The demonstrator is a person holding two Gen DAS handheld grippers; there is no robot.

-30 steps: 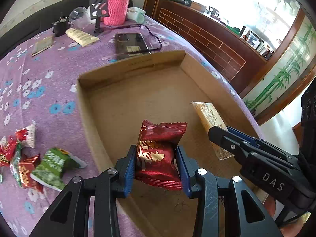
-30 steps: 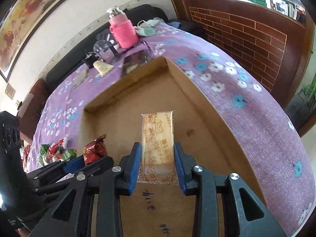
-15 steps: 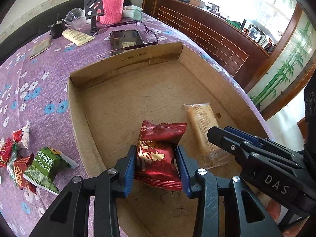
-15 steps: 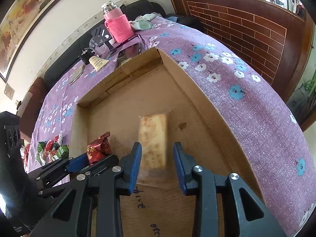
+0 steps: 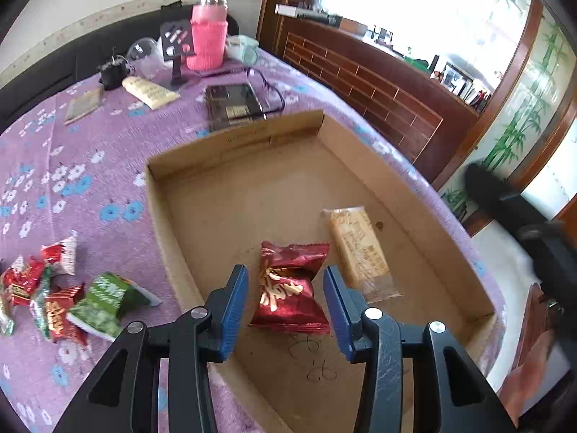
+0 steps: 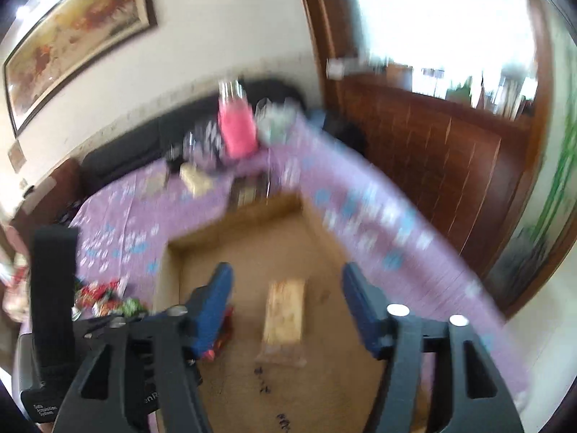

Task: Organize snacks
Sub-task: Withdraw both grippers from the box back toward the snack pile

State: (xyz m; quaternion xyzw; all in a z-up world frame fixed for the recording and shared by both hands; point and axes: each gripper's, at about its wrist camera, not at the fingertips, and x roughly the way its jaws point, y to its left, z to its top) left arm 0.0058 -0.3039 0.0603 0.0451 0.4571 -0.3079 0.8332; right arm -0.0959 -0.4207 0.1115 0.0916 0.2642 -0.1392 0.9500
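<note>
Cardboard box (image 5: 425, 195) sits on the purple flowered counter (image 5: 90, 166), and two snacks already lie on its floor near the front: a red snack packet (image 5: 288, 285) and, just to its right, a beige wafer bar (image 5: 357, 249). The left hand-held gripper (image 5: 285, 303) has just been easing apart; its blue pads stand either side of the red packet with a visible gap on both sides, so nothing is pinched. The right hand-held gripper (image 6: 286, 306) has just been spreading and stands wide and empty above the bar, in a heavily blurred view.

More wrapped snacks (image 5: 65, 299) wait in a heap on the counter left of the box. The risk from here, as I judge it, is the left pads snagging the crinkled red wrapper on withdrawal and dragging it out, or a hurried reach clipping the box's left wall and shifting everything.
</note>
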